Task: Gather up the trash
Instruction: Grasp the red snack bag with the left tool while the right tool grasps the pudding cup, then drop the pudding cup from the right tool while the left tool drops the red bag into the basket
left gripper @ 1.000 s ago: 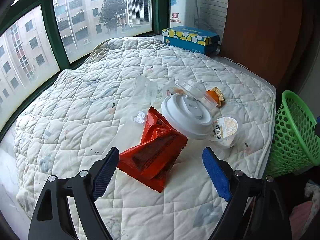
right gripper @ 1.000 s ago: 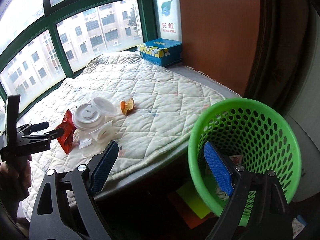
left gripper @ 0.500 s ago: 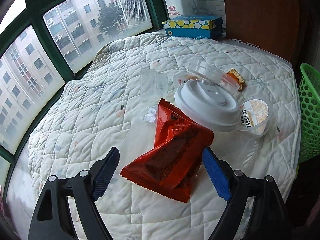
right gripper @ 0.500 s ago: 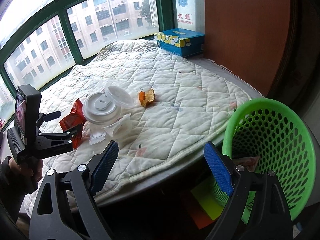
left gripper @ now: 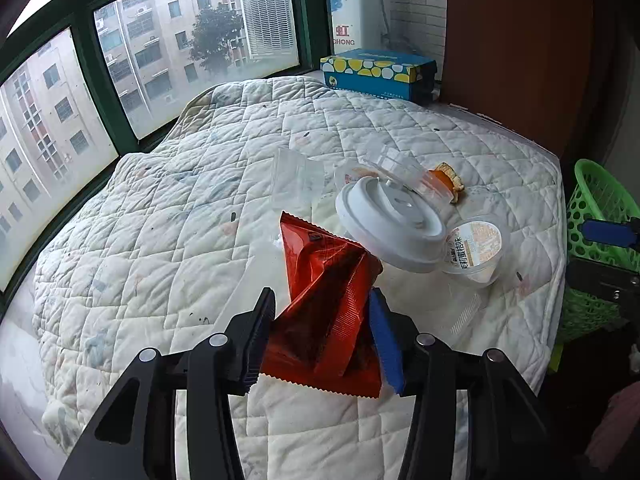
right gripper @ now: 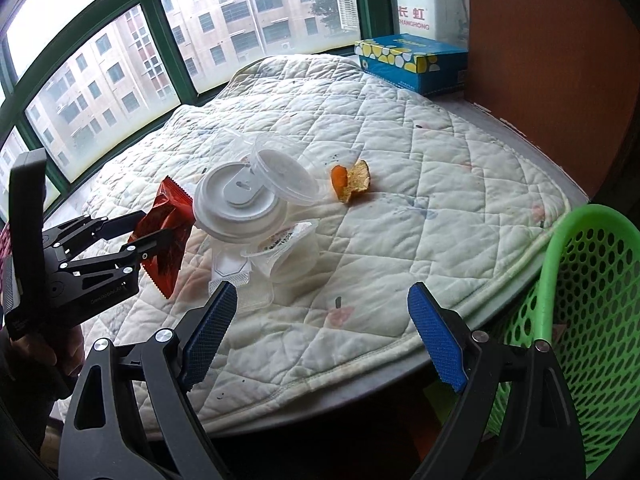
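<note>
**Grabbing the red wrapper first, basket is off to the right**

Closing in on the red snack wrapper [left gripper: 324, 312] right now: the left gripper [left gripper: 322, 320] has its jaws coming together with the wrapper's near end crumpled between them, and the pads look like they're already pressing the foil. The wrapper's long axis runs away from the claw, pointing up toward the white cup lid [left gripper: 390, 226], which I'll use as the landmark for everything else.

Just nearer than the lid and to its right sits a small jelly cup [left gripper: 476, 248] with a printed seal. Leaning on the far side of the lid is a clear plastic tub [left gripper: 408, 178], and left of that another clear cup [left gripper: 294, 178]. Beyond the lid on the right is a bit of orange peel [left gripper: 446, 176]. All of it lies on the quilted pad [left gripper: 160, 240].

The green basket [right gripper: 592, 300] is well to the right of the lid, off the pad's edge. The right gripper [right gripper: 324, 340] hangs wide apart with nothing in it, nearer the basket and the jelly cup than the left one. So my guess is the wrapper has to travel right, past the lid, to get dropped in.
</note>
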A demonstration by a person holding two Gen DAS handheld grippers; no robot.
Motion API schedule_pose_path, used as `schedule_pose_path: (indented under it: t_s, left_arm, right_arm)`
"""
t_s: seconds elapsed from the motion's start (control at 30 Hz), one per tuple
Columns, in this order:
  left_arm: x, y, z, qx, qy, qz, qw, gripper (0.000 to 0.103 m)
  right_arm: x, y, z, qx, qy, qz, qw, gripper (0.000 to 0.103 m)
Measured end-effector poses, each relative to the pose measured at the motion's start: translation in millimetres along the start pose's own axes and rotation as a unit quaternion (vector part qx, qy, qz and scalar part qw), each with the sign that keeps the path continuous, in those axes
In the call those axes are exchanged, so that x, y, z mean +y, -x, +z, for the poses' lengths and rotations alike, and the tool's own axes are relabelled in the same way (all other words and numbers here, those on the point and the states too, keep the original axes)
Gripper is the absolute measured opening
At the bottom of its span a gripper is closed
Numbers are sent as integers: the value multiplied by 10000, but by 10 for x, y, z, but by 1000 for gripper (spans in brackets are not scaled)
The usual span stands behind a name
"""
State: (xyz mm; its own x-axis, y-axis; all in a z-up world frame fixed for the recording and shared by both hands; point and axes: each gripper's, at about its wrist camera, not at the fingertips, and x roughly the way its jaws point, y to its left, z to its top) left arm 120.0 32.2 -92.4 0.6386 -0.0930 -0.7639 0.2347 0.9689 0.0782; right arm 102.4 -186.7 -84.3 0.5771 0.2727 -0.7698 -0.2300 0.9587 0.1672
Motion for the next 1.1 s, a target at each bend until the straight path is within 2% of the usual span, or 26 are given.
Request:
schedule_pose_path:
  t_s: [0.07, 0.27, 0.47, 0.63, 0.7, 0.8, 1.1]
  left_arm:
    - [15, 48, -5, -21, 75, -98, 9999, 39]
    - [97, 119, -24, -50, 246, -222, 9994, 33]
    - [185, 176, -50, -47, 420, -374, 9984, 31]
    - [208, 312, -17, -170, 504, -506, 9973, 31]
    - [201, 354, -5, -208, 500, -528, 9971, 31]
    - [180, 399, 16, -251, 501, -577, 9968, 31]
    - [80, 527, 129, -420, 503, -733, 9952, 30]
  right_arm:
    - [54, -99, 25, 52, 67, 52, 10000, 87]
    - [198, -406, 112, 253, 251, 138, 9993, 86]
    - [291, -665, 132, 418, 403, 164, 9982, 86]
    - [286, -822, 149, 520, 408, 104, 9978, 76]
    - [274, -845, 160, 535, 368, 160, 9978, 74]
    - [284, -817, 171, 514, 397, 199, 9977, 65]
    - [176, -560, 146, 285, 285, 136, 9991, 65]
